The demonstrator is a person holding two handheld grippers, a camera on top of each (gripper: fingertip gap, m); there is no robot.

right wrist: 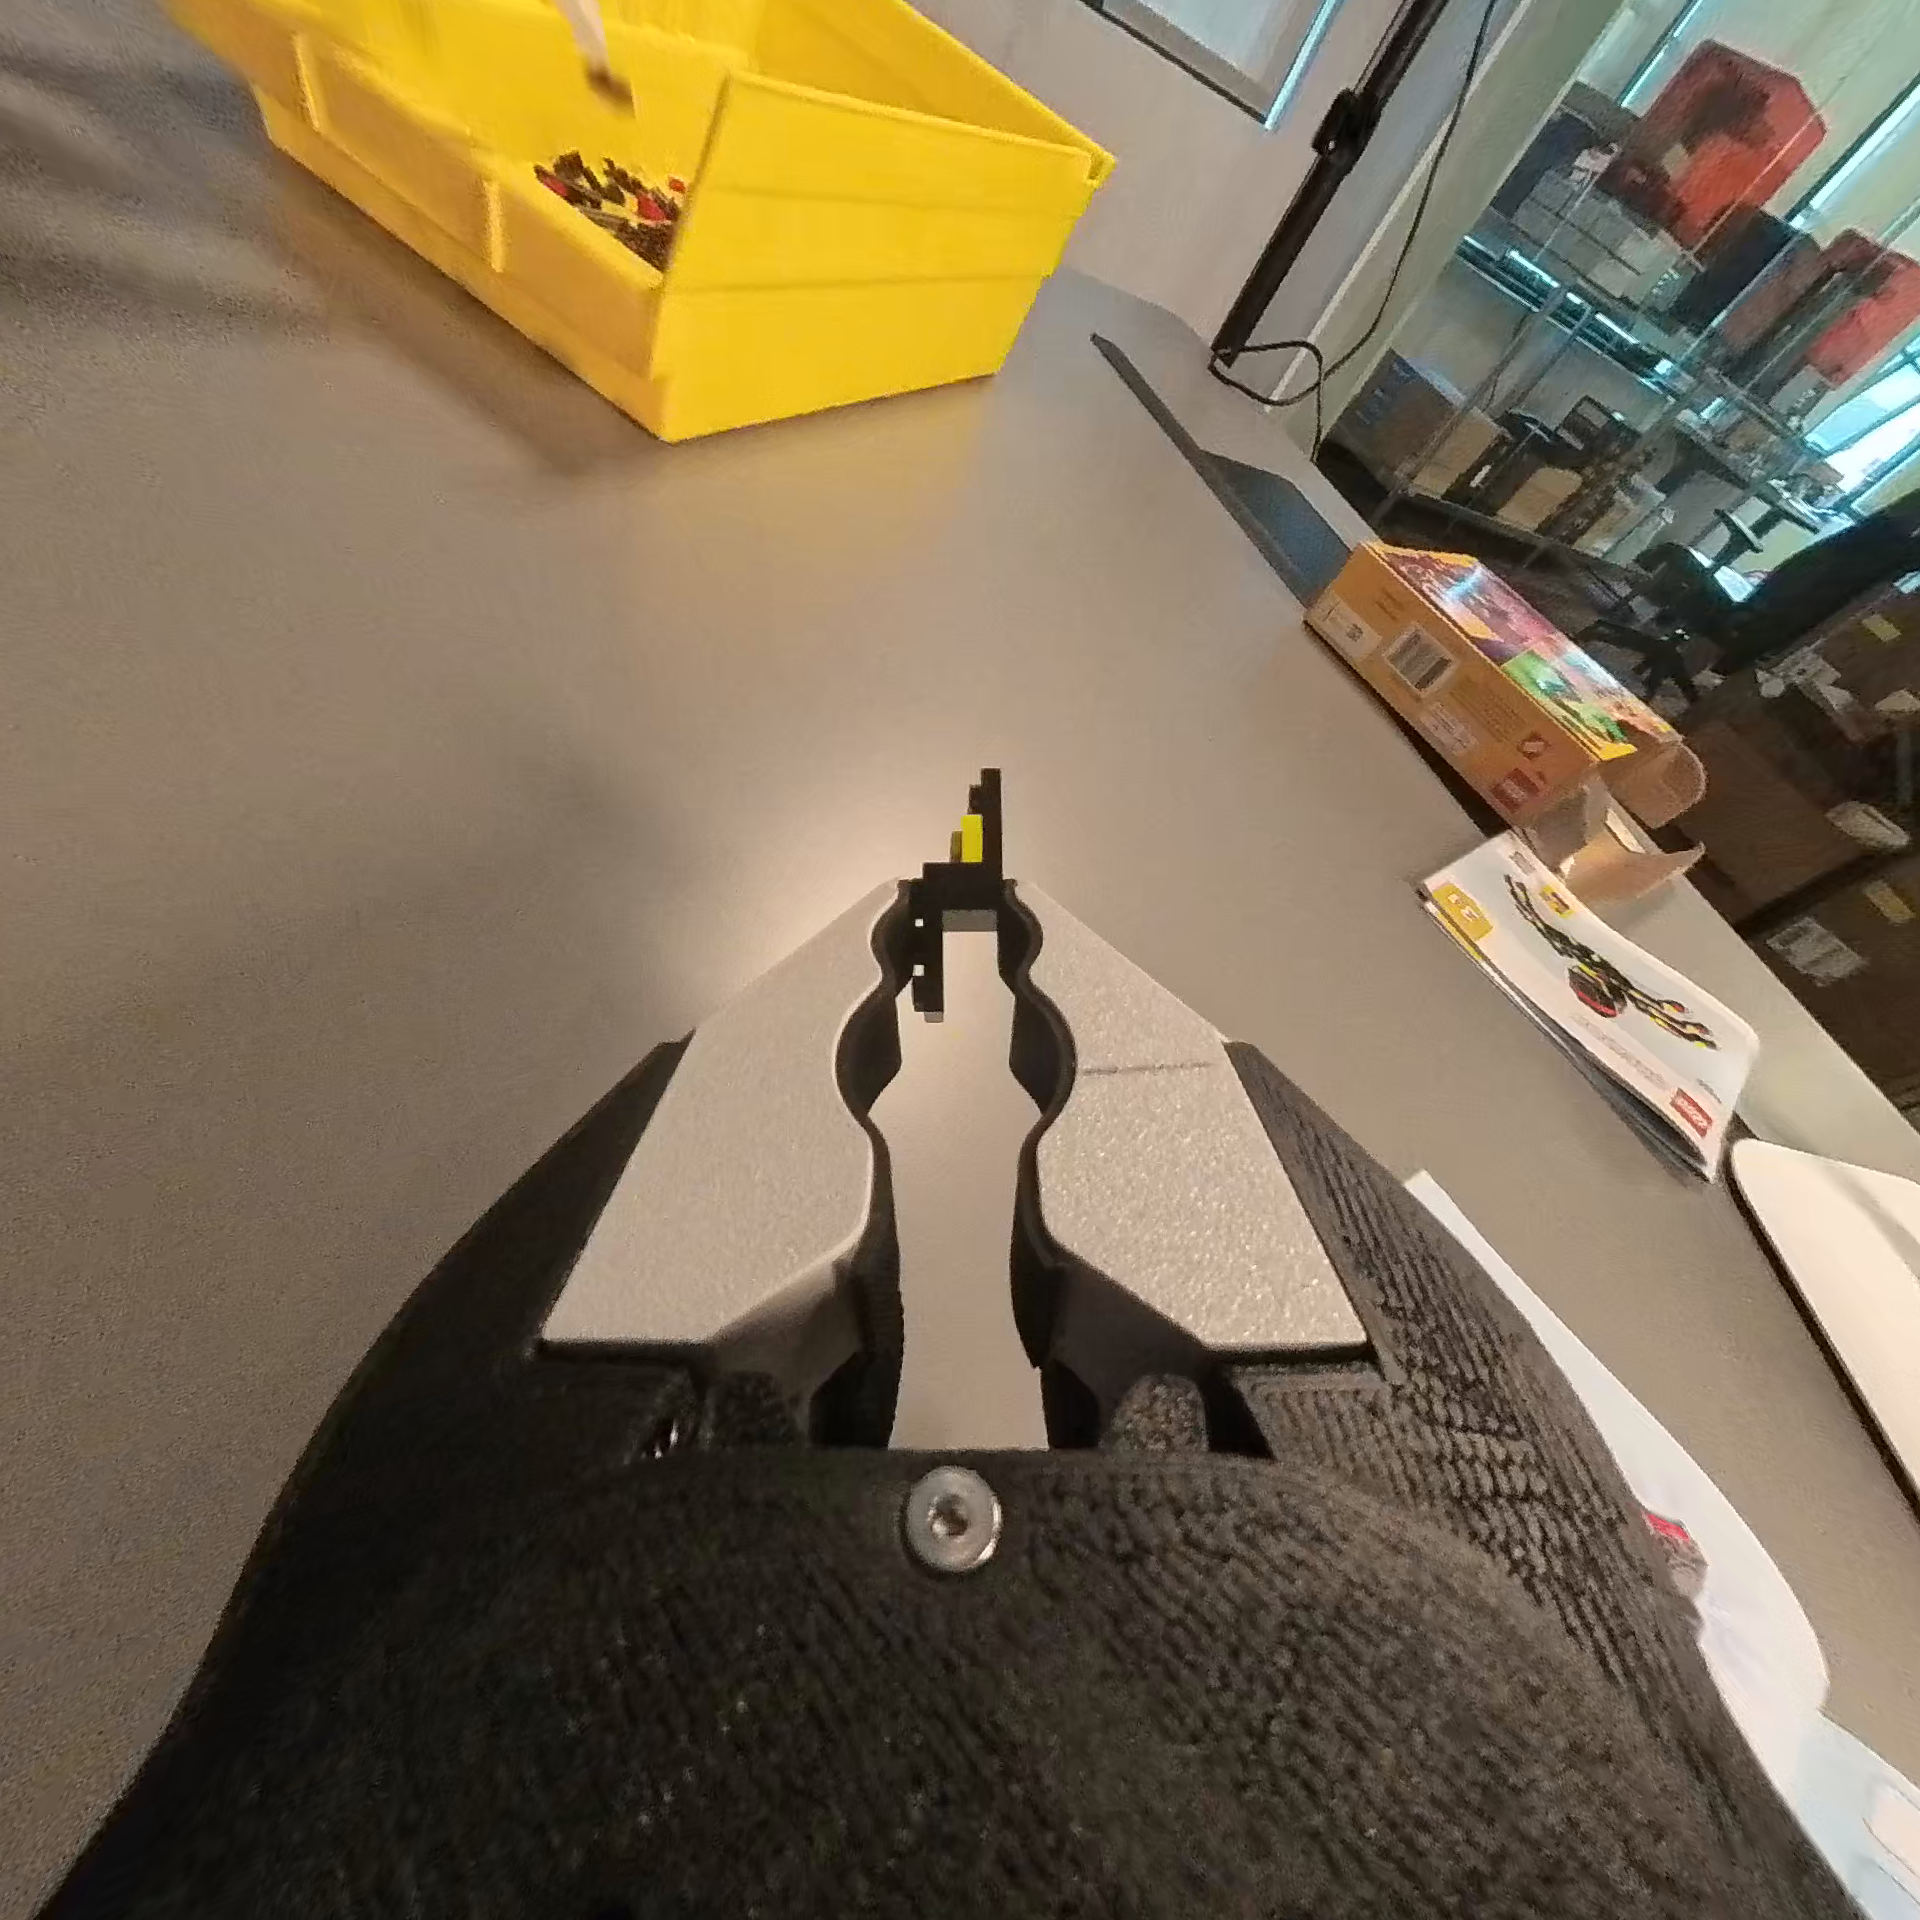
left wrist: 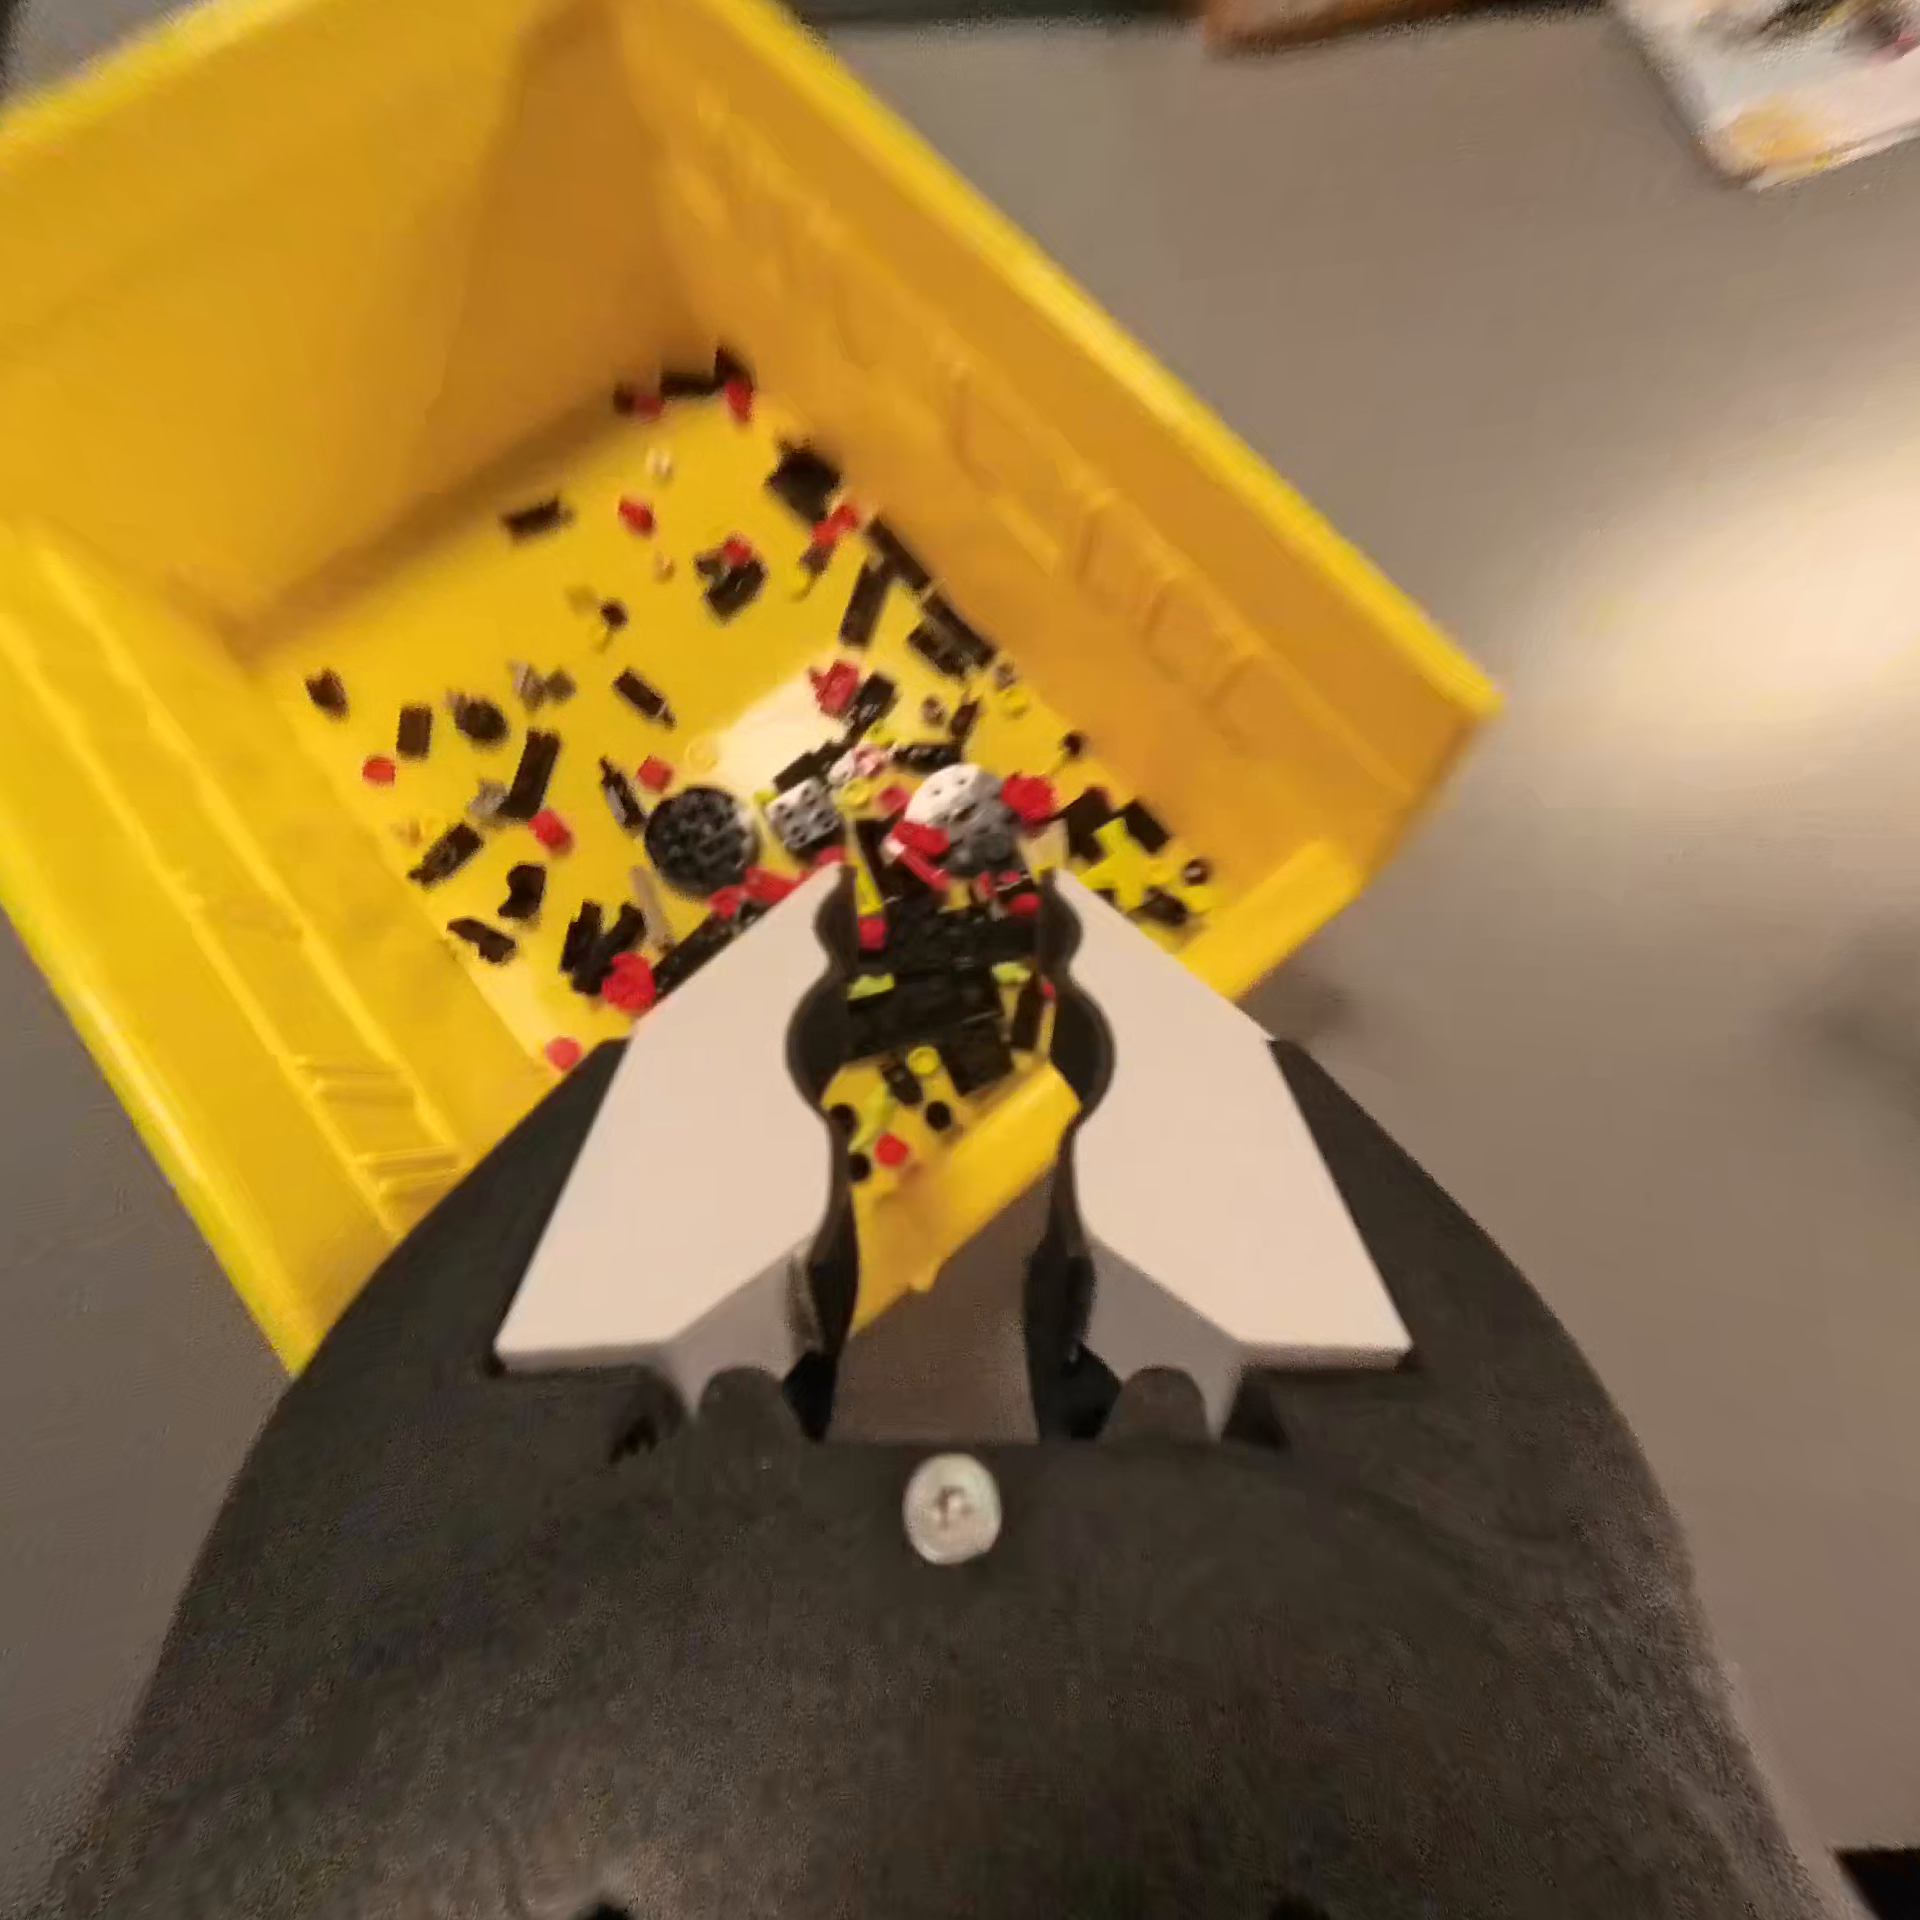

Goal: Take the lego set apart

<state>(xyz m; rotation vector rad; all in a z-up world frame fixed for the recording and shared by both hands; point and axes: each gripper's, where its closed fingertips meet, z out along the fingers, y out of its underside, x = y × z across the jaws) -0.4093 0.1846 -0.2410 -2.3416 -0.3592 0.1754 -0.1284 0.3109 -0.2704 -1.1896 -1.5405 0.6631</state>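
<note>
While right tool (right wrist: 956, 899) pinches stepped black lego piece (right wrist: 961, 883)

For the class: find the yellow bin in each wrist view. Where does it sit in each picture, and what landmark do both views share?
Left wrist view: the yellow bin fills the upper left and centre, loose lego pieces on its floor.
Right wrist view: the yellow bin sits at the top left, far off.
Shared landmark: the grey table under it.

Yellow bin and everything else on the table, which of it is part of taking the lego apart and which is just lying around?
Part of the job:
yellow bin
loose lego pieces in it
black and yellow lego chunk in the right gripper
left gripper over the bin

Lying about:
lego box
instruction booklet
white papers
</note>
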